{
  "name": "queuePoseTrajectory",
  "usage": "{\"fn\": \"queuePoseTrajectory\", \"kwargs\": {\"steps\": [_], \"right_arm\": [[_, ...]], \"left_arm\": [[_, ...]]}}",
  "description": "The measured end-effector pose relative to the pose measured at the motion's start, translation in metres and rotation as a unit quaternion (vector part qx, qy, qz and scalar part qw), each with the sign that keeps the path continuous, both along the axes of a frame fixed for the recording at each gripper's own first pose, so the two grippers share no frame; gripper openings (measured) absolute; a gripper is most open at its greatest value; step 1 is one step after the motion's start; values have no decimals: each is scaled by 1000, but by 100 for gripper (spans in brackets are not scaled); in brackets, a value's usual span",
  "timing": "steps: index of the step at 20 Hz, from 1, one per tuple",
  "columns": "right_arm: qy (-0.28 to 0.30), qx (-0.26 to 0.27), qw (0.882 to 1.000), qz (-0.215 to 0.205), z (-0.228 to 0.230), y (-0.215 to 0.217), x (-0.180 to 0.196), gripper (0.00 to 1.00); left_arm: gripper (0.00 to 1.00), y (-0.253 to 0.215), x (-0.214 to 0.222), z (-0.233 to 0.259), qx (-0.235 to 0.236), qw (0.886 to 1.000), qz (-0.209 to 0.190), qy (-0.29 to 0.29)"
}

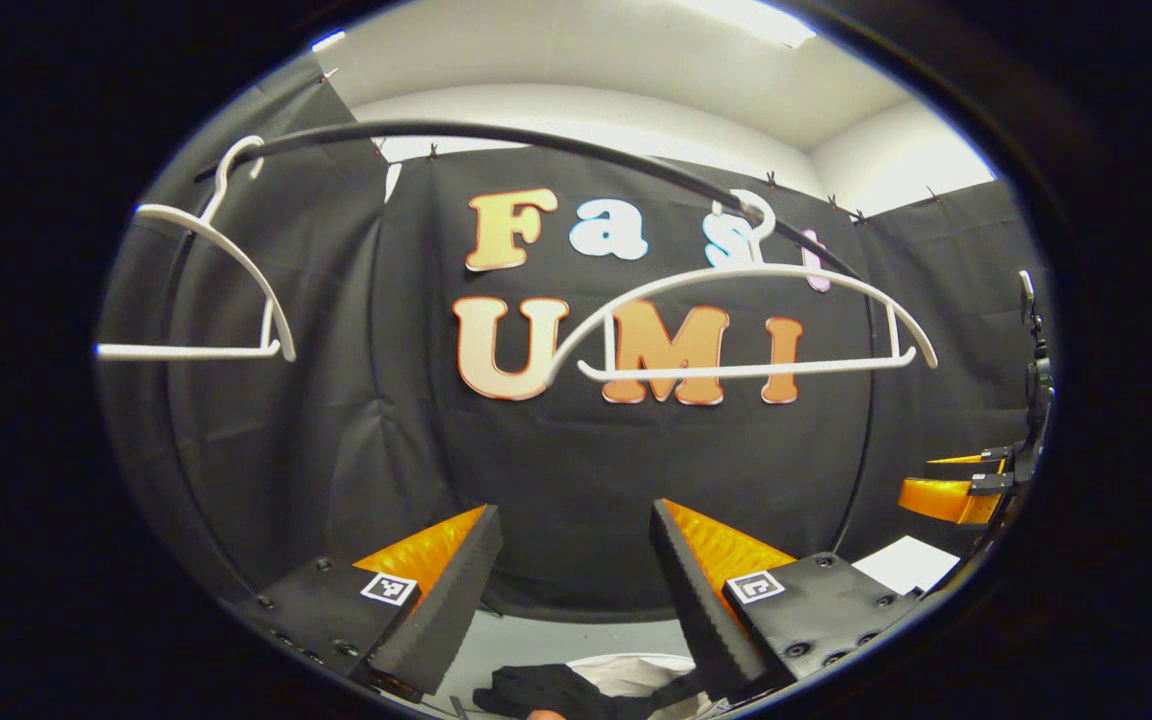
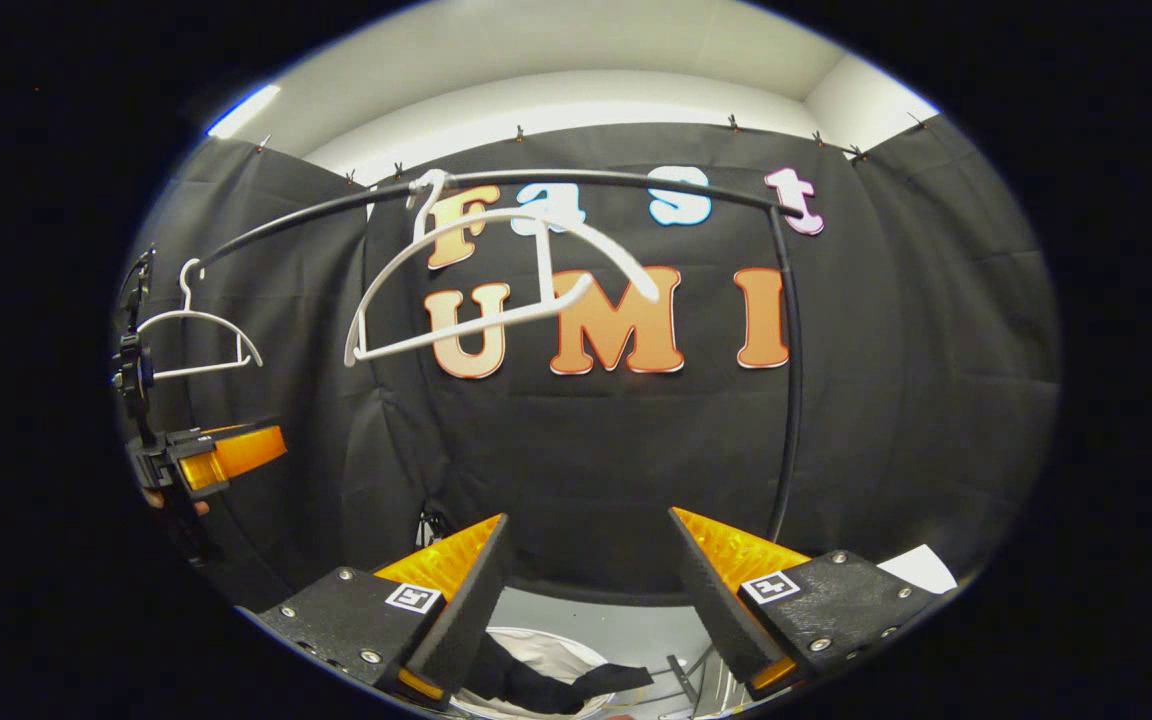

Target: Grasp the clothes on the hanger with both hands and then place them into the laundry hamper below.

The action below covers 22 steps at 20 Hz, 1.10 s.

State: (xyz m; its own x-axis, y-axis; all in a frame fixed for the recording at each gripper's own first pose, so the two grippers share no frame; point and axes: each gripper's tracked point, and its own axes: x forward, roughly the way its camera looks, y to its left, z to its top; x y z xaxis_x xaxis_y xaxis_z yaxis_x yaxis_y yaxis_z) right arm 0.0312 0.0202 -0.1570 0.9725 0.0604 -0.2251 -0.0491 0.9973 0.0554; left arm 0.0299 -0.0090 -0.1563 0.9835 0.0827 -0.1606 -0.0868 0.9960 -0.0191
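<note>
Two bare white hangers hang on a black rail; no clothes are on them. Dark clothes lie in the white laundry hamper below. My left gripper is open and holds nothing, above the hamper. In the right gripper view my right gripper is also open and holds nothing, over the dark clothes in the hamper. One hanger is tilted on the rail. The right gripper shows far right, the left gripper far left.
The rail's upright post runs down on the right. Black cloth walls close the booth behind and at the sides. A white sheet lies on the floor at the right. A second bare hanger hangs at the rail's left end.
</note>
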Motion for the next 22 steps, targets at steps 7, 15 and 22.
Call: {"fn": "queuePoseTrajectory", "kwargs": {"steps": [7, 15, 22], "right_arm": [[-43, -28, 998, -21, 53, -28, -5, 100], [-58, -25, 998, -20, 66, -28, -7, 100], [-60, -25, 998, -21, 65, -26, -3, 100]], "left_arm": [[94, 28, -12, 72, 26, 998, 30, -59], [96, 36, -21, 105, 34, 994, 32, -94], [100, 40, -21, 98, 31, 996, 31, -81]]}}
